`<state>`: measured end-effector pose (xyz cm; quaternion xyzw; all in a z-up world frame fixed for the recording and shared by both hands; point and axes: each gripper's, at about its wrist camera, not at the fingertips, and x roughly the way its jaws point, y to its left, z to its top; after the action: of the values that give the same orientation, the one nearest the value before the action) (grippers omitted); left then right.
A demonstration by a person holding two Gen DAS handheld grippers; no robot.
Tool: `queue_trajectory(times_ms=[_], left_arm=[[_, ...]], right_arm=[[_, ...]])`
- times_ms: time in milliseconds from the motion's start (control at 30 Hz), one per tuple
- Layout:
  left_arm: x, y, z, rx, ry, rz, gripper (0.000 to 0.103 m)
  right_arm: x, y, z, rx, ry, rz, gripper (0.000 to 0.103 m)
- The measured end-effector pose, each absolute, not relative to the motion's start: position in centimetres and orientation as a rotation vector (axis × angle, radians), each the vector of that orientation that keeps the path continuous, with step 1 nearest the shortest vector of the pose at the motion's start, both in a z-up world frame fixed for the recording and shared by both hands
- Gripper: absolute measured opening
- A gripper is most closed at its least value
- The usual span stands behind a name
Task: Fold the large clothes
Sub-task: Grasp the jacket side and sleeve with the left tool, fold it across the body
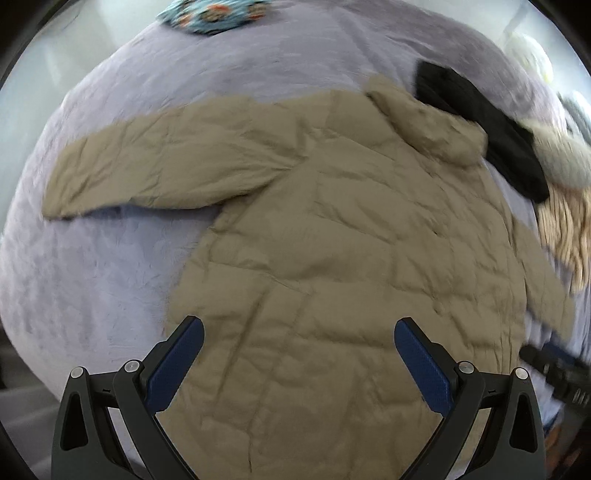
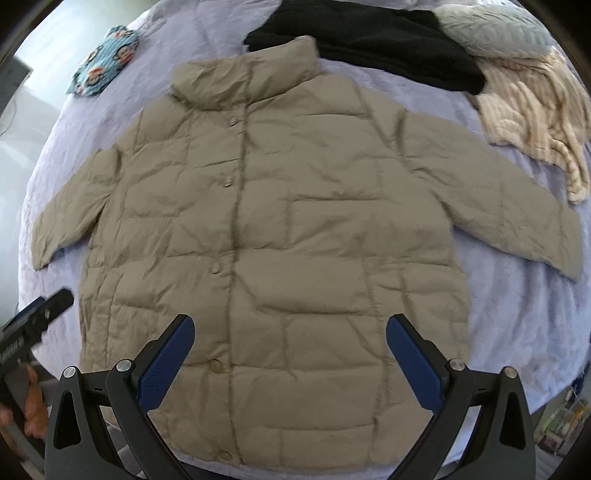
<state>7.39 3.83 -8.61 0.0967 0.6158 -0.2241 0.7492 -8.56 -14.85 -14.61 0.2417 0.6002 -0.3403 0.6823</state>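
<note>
A khaki quilted jacket (image 2: 280, 229) lies flat and buttoned, front up, on a lavender bed cover (image 2: 517, 295), with both sleeves spread out and collar at the far end. It also shows in the left wrist view (image 1: 332, 258), seen from its left side with one sleeve (image 1: 155, 170) stretched out. My right gripper (image 2: 290, 343) is open and empty above the jacket's lower hem. My left gripper (image 1: 299, 347) is open and empty above the jacket's lower left side. Each gripper shows at the edge of the other's view, the left (image 2: 37, 314) and the right (image 1: 554, 369).
A black garment (image 2: 388, 40) lies just beyond the collar. A cream striped knit (image 2: 535, 118) and a grey quilted item (image 2: 491, 29) lie at the far right. A blue patterned cloth (image 2: 103, 62) lies at the far left. The bed cover (image 1: 92, 277) drops away at the edges.
</note>
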Motion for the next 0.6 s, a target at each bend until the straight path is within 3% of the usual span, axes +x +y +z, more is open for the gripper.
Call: queue_trajectory(times_ms=[467, 600], left_arm=[[24.9, 19.8, -18.2, -0.403, 1.191, -0.268, 0.103], [28.4, 21.5, -20.5, -0.444, 1.167, -0.219, 0.103]], right_arm=[[-1.9, -9.9, -23.2, 0.544, 1.404, -0.509, 0.103], [-1.0, -9.3, -24.2, 0.545, 1.397, -0.488, 0.103]])
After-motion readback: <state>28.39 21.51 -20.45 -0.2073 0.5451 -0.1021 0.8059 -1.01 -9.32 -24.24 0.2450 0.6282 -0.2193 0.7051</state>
